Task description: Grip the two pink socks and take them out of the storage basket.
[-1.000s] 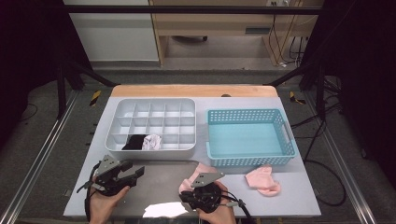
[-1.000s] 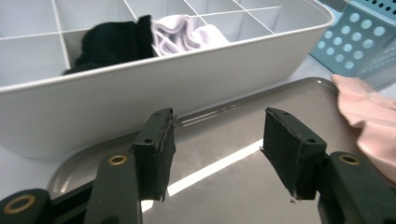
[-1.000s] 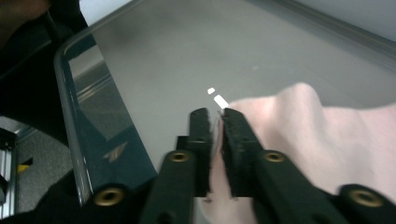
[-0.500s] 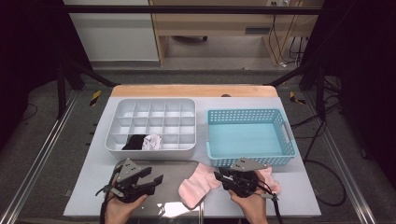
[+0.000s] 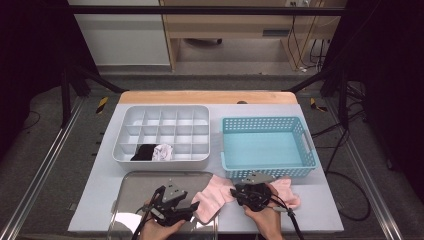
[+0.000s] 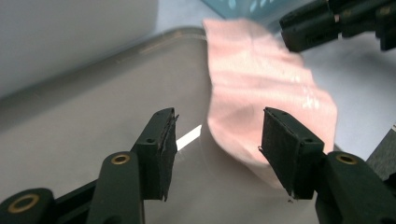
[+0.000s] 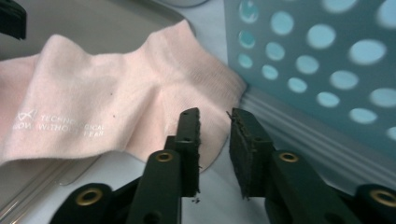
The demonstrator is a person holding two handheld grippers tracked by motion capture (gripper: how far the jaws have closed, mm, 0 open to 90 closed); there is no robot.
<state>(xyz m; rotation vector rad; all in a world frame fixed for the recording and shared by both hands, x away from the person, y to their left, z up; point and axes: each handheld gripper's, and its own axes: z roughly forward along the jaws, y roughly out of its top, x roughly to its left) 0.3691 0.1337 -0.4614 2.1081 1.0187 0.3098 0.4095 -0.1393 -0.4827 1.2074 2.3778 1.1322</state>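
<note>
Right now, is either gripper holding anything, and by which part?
Nothing is held. The left gripper is open beside the pink sock; the right gripper stands slightly open at the sock's edge, not clamped on it.

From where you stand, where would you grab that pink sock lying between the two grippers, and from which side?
I would take the pink sock at its near loose edge, which lifts slightly over the metal tray. The left gripper is open with that edge just ahead, so coming in low from the tray side looks easiest. The right gripper sits by the opposite end, beside the blue basket.
</note>
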